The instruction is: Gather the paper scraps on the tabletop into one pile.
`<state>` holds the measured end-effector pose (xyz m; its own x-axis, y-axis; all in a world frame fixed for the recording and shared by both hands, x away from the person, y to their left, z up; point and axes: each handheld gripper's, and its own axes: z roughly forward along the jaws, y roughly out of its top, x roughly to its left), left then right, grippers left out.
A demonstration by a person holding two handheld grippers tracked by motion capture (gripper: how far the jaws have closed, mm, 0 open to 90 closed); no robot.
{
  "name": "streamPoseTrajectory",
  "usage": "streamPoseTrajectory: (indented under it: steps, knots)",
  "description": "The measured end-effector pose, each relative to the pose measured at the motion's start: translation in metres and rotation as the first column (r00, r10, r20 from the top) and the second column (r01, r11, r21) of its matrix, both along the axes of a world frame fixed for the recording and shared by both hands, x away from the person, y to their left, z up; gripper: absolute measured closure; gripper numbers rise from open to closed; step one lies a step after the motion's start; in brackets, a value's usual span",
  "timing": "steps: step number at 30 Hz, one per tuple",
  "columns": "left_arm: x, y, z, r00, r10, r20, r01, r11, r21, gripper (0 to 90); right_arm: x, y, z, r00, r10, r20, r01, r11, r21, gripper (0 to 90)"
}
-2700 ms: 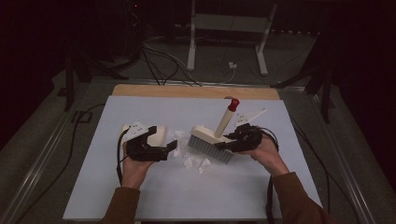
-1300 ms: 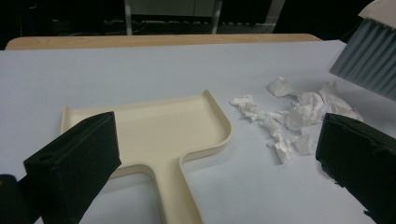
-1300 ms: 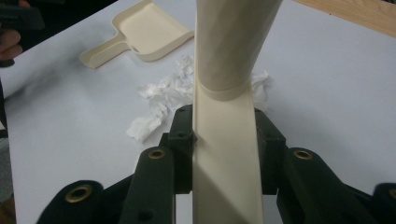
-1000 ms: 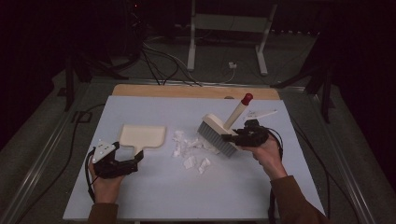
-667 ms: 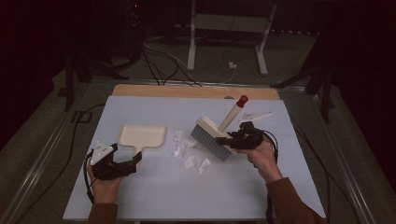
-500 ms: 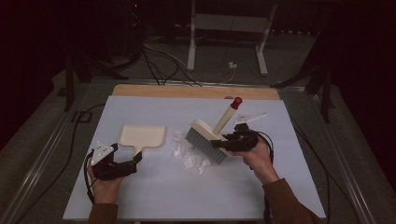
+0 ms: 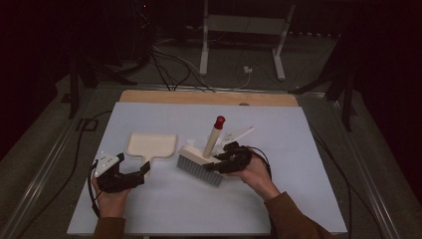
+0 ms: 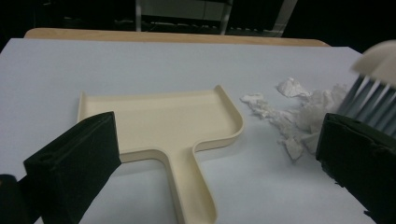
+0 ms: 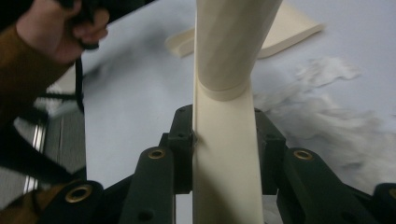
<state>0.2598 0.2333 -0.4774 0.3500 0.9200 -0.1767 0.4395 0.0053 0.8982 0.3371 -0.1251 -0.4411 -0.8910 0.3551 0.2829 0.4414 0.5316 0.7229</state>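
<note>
Your right tongs (image 7: pixel 215 164) are clenched on the brush (image 7: pixel 201 167), the pads pinching the flat cream back just below where the round handle (image 9: pixel 233 42) rises; in the right gripper view the back fills the gap between the jaws. The brush looks light and stiff, smooth plastic, so it could twist in the grip if the bristles (image 8: pixel 369 100) drag hard: hold low on the back, as you do now, rather than up the red-tipped handle.

Your left tongs (image 7: pixel 130 175) stand released, with nothing between the jaws. The dustpan (image 8: pixel 161 123) lies flat on the bench (image 7: pixel 298 149) just ahead of them, its handle pointing back between the jaws. It too seems light and rigid; take it by that handle. The torn paper scraps (image 8: pixel 299 112) lie beside the pan, right before the bristles, feather-light and likely to scatter under a fast sweep.
</note>
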Motion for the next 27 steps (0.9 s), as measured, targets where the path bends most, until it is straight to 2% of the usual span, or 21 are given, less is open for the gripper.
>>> streamPoseTrajectory:
  steps: [2,6,8,11,12,16,21,27]
  knots:
    - [-0.001,0.001,0.001,1.0000,0.003,0.003,-0.003,1.0000,-0.002,0.4,-0.001,0.007,-0.003,0.9993,0.035,-0.016,-0.035,0.999,-0.025,67.4]
    - [-0.001,0.002,0.001,1.0000,0.005,0.004,-0.005,1.0000,-0.002,0.4,0.000,0.016,-0.010,0.9964,0.082,-0.021,-0.084,0.994,-0.063,67.4]
    - [0.000,0.002,0.000,1.0000,0.005,-0.001,-0.005,1.0000,-0.004,0.4,0.002,0.019,-0.014,0.9943,0.106,-0.010,-0.107,0.990,-0.090,67.4]
    - [0.000,0.001,0.000,1.0000,0.000,-0.002,0.000,1.0000,0.000,0.4,0.005,0.021,-0.018,0.9919,0.123,0.030,-0.118,0.984,-0.133,67.4]
    - [0.000,0.000,0.000,1.0000,0.000,-0.003,0.000,1.0000,0.003,0.4,0.007,0.021,-0.019,0.9915,0.123,0.043,-0.115,0.981,-0.155,67.4]
    - [0.000,0.000,-0.001,1.0000,-0.003,-0.008,0.003,1.0000,0.009,0.4,0.013,0.019,-0.019,0.9894,0.117,0.087,-0.100,0.979,-0.178,67.4]
    - [0.000,0.000,-0.001,1.0000,0.000,-0.007,0.000,1.0000,0.006,0.4,0.019,0.017,-0.015,0.9791,0.132,0.155,-0.096,0.970,-0.223,67.4]
    - [0.001,0.000,-0.002,1.0000,0.001,-0.008,-0.001,1.0000,0.007,0.4,0.027,0.009,-0.013,0.9820,0.084,0.169,-0.042,0.970,-0.239,67.4]
